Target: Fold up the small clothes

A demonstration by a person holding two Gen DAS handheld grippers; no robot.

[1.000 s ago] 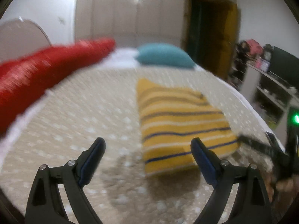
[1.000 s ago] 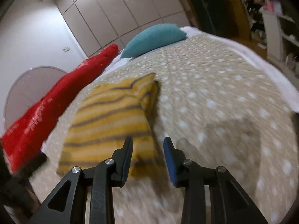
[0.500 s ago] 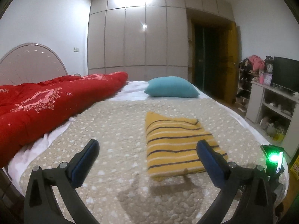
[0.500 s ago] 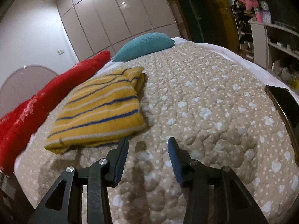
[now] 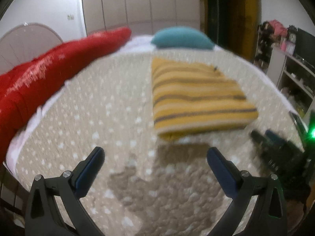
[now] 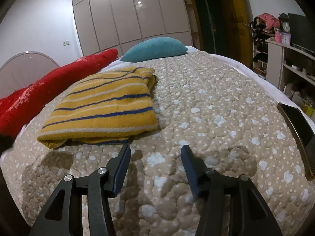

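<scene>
While both tools hover free: fold judged complete.
Left hand-held gripper (image 5: 155, 157): spread wide, empty.
Right hand-held gripper (image 6: 155, 155): parted, empty.
Striped garment (image 6: 102, 106): folded on bed (image 6: 216, 102), just ahead-left of right hand-held gripper.

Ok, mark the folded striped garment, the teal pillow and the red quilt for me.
folded striped garment (image 6: 102, 108), right wrist view, middle of top face.
teal pillow (image 6: 155, 49), right wrist view, centre of its side.
red quilt (image 6: 59, 78), right wrist view, mid-length of roll.
</scene>
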